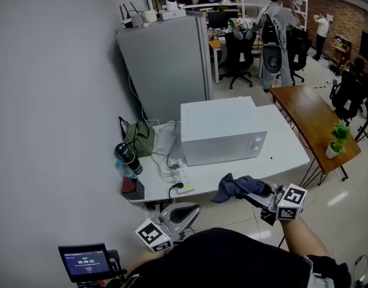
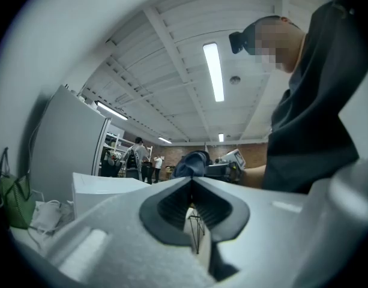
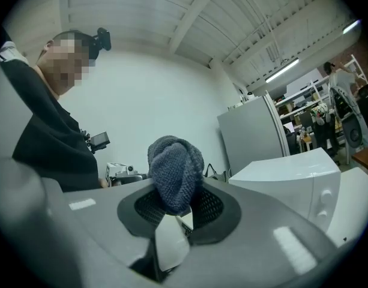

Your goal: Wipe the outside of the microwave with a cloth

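Head view: microwave (image 1: 223, 131) is lying ahead of the nearer right claw (image 1: 259, 192), which is pinching the cloth (image 1: 233, 187); left claw (image 1: 191, 210) is hanging back, pressed together, empty.

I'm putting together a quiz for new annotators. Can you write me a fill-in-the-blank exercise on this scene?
1. The right gripper is shut on a dark ___.
2. The microwave stands on a ___ table.
3. The left gripper is shut and holds ___.
4. The bag beside the microwave is ___.

Missing words: cloth; white; nothing; green.
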{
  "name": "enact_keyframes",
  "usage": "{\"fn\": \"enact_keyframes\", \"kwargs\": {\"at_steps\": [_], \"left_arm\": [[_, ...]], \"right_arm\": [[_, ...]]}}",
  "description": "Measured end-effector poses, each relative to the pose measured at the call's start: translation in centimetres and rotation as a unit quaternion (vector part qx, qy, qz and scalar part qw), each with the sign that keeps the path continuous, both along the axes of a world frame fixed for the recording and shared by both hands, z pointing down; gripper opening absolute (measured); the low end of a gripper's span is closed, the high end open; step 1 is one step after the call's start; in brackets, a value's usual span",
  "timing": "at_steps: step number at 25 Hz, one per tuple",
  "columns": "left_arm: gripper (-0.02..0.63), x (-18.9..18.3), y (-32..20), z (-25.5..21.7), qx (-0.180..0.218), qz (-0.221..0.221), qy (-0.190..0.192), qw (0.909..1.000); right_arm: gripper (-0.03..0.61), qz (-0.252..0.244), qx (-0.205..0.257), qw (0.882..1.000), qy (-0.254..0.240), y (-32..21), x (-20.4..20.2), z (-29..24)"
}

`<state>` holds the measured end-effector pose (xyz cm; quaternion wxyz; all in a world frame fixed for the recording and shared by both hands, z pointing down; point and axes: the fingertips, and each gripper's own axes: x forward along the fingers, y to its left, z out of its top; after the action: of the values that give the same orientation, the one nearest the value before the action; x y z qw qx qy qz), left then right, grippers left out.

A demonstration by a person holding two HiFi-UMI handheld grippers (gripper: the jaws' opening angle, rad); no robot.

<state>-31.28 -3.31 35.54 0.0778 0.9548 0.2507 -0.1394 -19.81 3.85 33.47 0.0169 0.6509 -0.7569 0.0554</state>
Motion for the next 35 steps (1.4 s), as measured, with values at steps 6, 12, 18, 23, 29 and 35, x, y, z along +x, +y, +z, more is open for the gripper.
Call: {"fn": "enact_keyframes", "kwargs": {"at_steps": [6, 12, 18, 23, 29, 35], "left_arm": [[0.003, 1.5, -4.7, 0.6, -0.014, 0.025, 0.005, 0.9996], [0.003, 5.6, -6.5, 1.7, -0.022, 0.014, -0.012, 0.9996], [0.003, 11.9, -7.8, 2.0, -0.010, -0.051, -0.030, 0.9982], [0.003, 16.0, -8.2, 1.0, -0.048, -0.152, -0.031, 0.9867], [0.003, 16.2, -11.8, 2.6, -0.068, -0.224, -0.065, 0.9701], [0.003, 15.3, -13.1, 4.5, -0.058, -0.256, -0.085, 0.9611]], "right_arm": [[0.080, 0.021, -0.012, 1.000, 0.003, -4.7, 1.0, 0.1], [0.080, 0.019, -0.015, 1.000, 0.001, -5.3, 5.5, 1.0], [0.080, -0.048, -0.002, 0.999, 0.018, -7.5, 12.2, 0.8], [0.080, -0.181, -0.003, 0.981, 0.069, -10.4, 17.2, -1.6], [0.080, -0.278, -0.036, 0.948, 0.151, -19.2, 18.9, -6.5], [0.080, -0.338, -0.107, 0.897, 0.262, -26.7, 15.3, -6.3]]}}
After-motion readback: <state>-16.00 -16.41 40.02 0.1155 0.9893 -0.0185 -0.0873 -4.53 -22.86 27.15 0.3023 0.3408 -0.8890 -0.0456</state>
